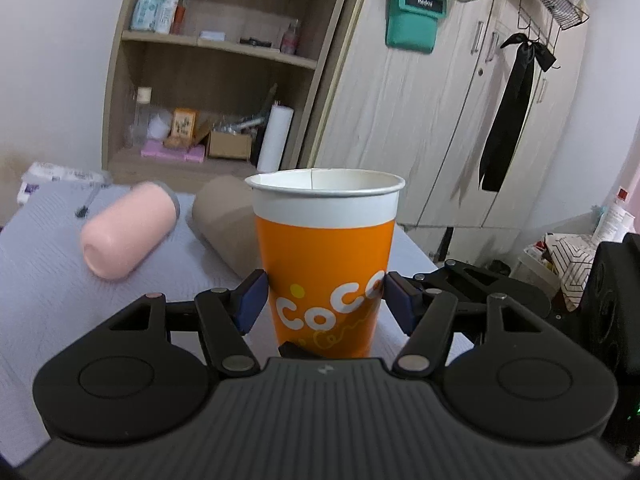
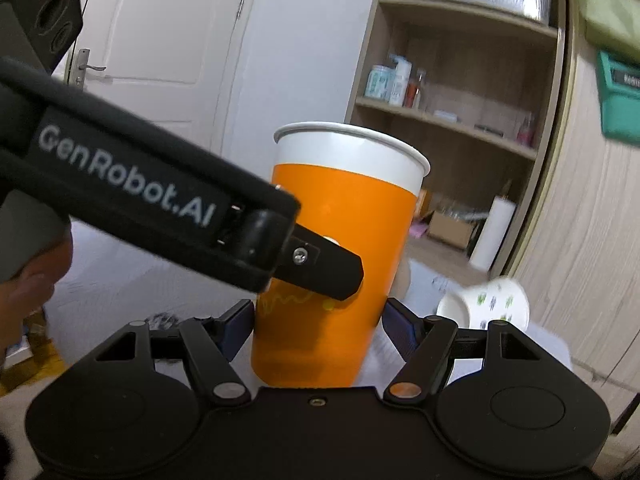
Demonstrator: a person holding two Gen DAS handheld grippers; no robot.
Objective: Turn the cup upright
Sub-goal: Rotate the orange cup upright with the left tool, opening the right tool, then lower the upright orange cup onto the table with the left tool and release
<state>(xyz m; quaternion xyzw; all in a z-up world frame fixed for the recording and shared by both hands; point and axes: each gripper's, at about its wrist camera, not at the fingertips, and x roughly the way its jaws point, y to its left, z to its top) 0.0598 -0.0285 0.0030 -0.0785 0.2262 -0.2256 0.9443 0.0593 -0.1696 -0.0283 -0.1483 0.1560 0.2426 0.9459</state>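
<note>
Since the orange paper cup (image 1: 326,264) stands rim-up, flipping looks done; left gripper (image 1: 325,300) and right gripper (image 2: 318,320) both clasp it, release remains.

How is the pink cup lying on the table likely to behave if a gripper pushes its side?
The pink cup lies on its rounded side, so it would probably roll. It looks smooth, so pads may slip. The table has a textured cloth, which might slow it.
</note>
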